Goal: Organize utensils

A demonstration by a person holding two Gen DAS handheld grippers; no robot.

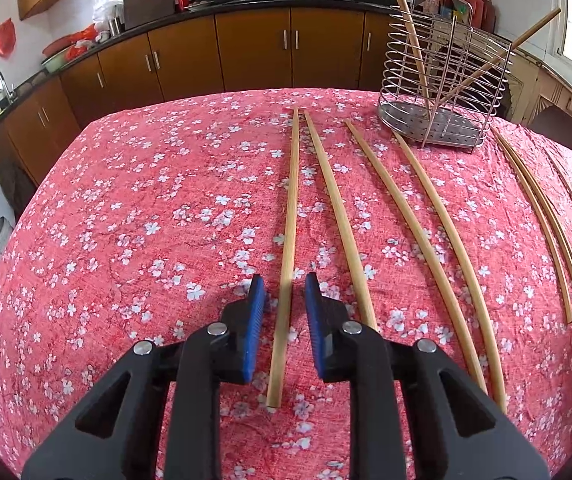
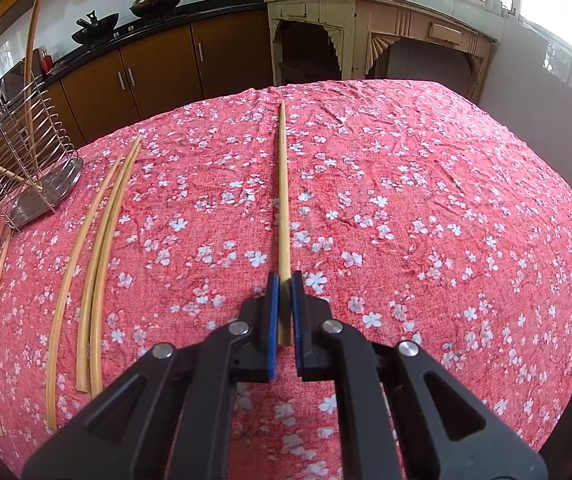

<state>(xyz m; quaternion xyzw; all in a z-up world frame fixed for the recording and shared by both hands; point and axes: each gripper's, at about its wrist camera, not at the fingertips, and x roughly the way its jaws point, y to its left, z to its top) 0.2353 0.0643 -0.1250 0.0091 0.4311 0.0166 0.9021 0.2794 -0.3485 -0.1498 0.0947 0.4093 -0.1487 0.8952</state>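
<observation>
left gripper (image 1: 284,292) is spread astride a chopstick (image 1: 288,216) lying on the cloth (image 1: 126,240); right gripper (image 2: 284,292) pinches its own chopstick (image 2: 284,200). close left squarely, lift level, drop tips into the rack (image 1: 445,92).

I'm holding my left claw (image 1: 284,284) open around the leftmost chopstick (image 1: 286,264) lying on the flowery tablecloth (image 1: 126,220).

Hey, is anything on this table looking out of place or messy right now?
Mostly the chopsticks: many lie loose in uneven pairs on the floral tablecloth instead of in the wire holder. Only two stand in it, leaning in opposite directions. The right tongs grip one chopstick; the left tongs straddle another.
</observation>
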